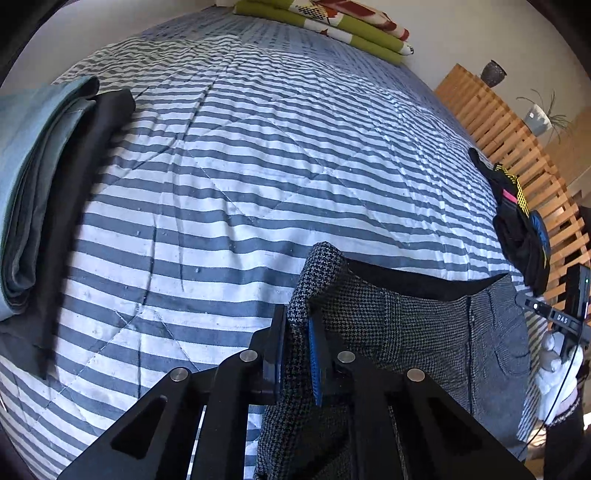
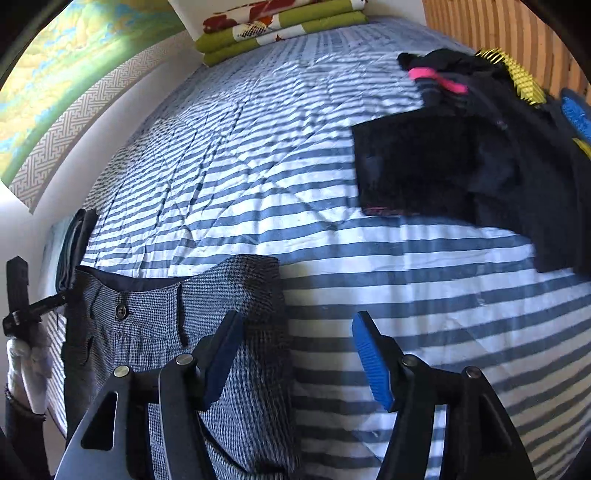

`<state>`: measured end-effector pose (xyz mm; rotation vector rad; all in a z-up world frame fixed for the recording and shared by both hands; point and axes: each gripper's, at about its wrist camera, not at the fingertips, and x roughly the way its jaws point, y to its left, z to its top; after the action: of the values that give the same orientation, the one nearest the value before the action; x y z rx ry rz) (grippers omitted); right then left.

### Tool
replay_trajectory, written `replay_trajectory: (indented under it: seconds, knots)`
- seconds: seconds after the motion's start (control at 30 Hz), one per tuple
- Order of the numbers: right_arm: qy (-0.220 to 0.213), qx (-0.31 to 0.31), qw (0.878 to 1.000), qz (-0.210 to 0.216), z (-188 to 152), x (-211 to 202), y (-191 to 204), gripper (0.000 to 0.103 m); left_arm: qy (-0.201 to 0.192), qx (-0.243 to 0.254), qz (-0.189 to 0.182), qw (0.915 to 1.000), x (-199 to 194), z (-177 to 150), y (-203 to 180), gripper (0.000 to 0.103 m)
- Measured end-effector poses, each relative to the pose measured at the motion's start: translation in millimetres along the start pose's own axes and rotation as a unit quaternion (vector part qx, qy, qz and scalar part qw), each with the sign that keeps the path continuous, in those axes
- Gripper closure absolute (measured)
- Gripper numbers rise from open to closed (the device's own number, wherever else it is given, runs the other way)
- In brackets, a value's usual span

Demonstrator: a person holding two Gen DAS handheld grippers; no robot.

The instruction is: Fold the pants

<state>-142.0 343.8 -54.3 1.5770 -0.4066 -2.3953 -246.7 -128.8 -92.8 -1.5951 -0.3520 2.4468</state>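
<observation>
The soft, floppy pants [image 1: 424,332] bend easily. Left tongs [image 1: 297,354] pinch one waist corner; right tongs [image 2: 295,354] gape wide near the other corner.

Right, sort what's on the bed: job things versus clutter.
Job:
- houndstooth pants
- left gripper, clamped on their waistband
- right gripper, open

Clutter:
- folded teal and black clothes
- black garment pile
- green floral bedding

Open striped bedspread [image 1: 258,166] between folded stack [image 1: 40,192] and dark clothes [image 2: 480,158].
</observation>
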Motion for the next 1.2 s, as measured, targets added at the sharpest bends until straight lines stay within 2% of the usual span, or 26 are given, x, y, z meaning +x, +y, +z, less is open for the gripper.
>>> replay_trajectory:
  seconds: [0.07, 0.13, 0.2, 0.23, 0.27, 0.33, 0.4, 0.47, 0.5, 0.57, 0.6, 0.63, 0.67, 0.77, 0.83, 0.97, 1.07, 1.2]
  knots:
    - [0.009, 0.008, 1.0, 0.025, 1, 12, 4, 0.045, -0.002, 0.005, 0.002, 1.0, 4, -1, -4, 0.092]
    - [0.012, 0.004, 1.0, 0.013, 0, 20, 12, 0.046, -0.002, -0.004, -0.002, 1.0, 3, -1, -1, 0.092]
    - [0.017, 0.006, 1.0, 0.002, -1, 24, 15, 0.068, -0.01, -0.007, -0.007, 0.9999, -5, -1, 0, 0.092]
    - [0.012, 0.012, 1.0, 0.005, -2, 21, 15, 0.072, -0.018, -0.001, -0.009, 0.9998, -13, -2, -2, 0.092]
    - [0.005, 0.018, 1.0, 0.01, -3, 15, 15, 0.083, -0.03, 0.004, -0.014, 0.9994, -24, -3, -5, 0.092]
    - [-0.015, 0.018, 0.999, 0.026, -3, -3, 21, 0.088, -0.053, 0.014, -0.025, 0.9982, -47, 0, -13, 0.092]
    - [-0.05, -0.009, 0.998, 0.022, 2, -28, 36, 0.092, -0.071, 0.021, -0.034, 0.9967, -65, 9, -20, 0.092]
    - [-0.073, -0.024, 0.997, 0.013, 11, -43, 49, 0.092, -0.086, 0.031, -0.027, 0.9954, -72, 22, -25, 0.092]
    - [-0.082, -0.028, 0.996, 0.013, 17, -46, 53, 0.092, -0.094, 0.034, -0.009, 0.9949, -69, 30, -25, 0.092]
    - [-0.099, -0.042, 0.994, -0.004, 31, -40, 61, 0.091, -0.091, 0.037, 0.052, 0.9938, -53, 44, -25, 0.083]
    - [-0.09, -0.048, 0.994, -0.024, 36, -33, 62, 0.084, -0.074, 0.038, 0.084, 0.993, -46, 47, -24, 0.078]
    - [-0.067, -0.045, 0.996, -0.038, 41, -23, 62, 0.078, -0.063, 0.033, 0.094, 0.993, -45, 47, -22, 0.076]
    - [-0.043, -0.031, 0.998, -0.035, 42, -17, 59, 0.068, -0.062, 0.032, 0.081, 0.9942, -50, 43, -20, 0.076]
    - [-0.046, -0.024, 0.998, -0.024, 23, -40, 49, 0.068, -0.08, 0.04, 0.074, 0.9933, -84, 14, -18, 0.071]
    - [-0.041, -0.026, 0.999, -0.013, 3, -59, 42, 0.068, -0.077, 0.044, 0.05, 0.9948, -107, -10, -19, 0.07]
    - [-0.026, -0.022, 0.999, 0.012, -59, -104, 27, 0.068, -0.089, 0.053, 0.022, 0.9944, -156, -83, -33, 0.065]
    - [-0.016, -0.031, 0.999, -0.002, -118, -130, 26, 0.068, -0.081, 0.058, -0.002, 0.995, -178, -144, -49, 0.065]
    - [-0.006, -0.047, 0.998, -0.043, -190, -143, 22, 0.068, -0.048, 0.073, -0.016, 0.996, -180, -215, -76, 0.065]
